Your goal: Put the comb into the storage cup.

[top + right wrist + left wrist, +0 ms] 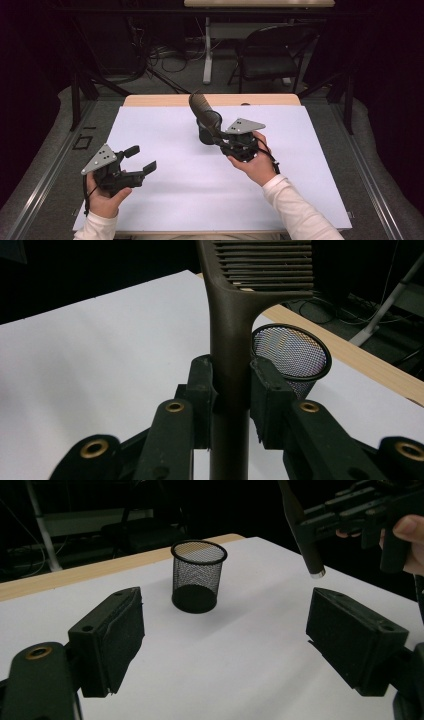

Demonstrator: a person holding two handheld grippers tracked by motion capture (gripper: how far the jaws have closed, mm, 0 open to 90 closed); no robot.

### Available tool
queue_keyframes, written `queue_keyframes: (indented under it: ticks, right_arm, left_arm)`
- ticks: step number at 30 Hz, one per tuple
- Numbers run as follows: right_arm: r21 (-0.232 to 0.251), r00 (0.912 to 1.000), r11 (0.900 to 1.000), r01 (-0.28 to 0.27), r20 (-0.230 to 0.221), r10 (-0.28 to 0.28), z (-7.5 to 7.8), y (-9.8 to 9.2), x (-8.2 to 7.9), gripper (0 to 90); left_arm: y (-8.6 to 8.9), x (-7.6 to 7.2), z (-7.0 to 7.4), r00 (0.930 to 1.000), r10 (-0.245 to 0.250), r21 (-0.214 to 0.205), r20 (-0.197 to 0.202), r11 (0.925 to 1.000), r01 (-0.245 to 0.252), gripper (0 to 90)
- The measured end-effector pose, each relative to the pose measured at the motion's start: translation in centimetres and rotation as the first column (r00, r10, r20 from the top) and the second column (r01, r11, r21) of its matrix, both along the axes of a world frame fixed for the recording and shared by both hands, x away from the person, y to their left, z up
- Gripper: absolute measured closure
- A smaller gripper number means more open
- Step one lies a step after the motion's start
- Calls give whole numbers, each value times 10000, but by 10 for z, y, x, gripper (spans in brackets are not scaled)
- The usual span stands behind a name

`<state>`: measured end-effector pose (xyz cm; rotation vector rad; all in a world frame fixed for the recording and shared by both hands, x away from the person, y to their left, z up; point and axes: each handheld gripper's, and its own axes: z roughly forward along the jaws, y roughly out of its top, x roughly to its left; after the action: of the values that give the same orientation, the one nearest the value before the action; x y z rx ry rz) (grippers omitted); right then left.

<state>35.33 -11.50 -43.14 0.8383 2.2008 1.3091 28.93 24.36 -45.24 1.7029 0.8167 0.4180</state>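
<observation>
Black mesh cup (198, 576) upright on white counter (165, 200), toward far edge | dark comb (235, 340) clenched by handle in right hand-held gripper (231, 405), teeth end raised, tilted above and beside cup | left hand-held gripper (225, 640) released, jaws wide, nothing between, well apart from cup

My rig sits in a lab-like recording room: a white-topped table (165, 200) at frame centre, a black folding chair (272, 52) at upper right, loose cables (167, 52) on grey carpet at upper left, dark curtains at both edges.
</observation>
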Motion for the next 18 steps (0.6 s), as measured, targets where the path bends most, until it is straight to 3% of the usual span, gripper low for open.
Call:
queue_keyframes:
  ticks: [10, 18]
  right_arm:
    - [53, 10000, 10000, -1, 44, 0, 0, 1, -1, 727]
    - [76, 10000, 10000, 4, 80, -5, 0, 1, -1, 727]
  left_arm:
    - [-1, 15, 13, 9990, -104, -548, -432, 9985, 80, 157]
    - [-4, 26, 20, 9972, -17, -627, -754, 9980, -30, 160]
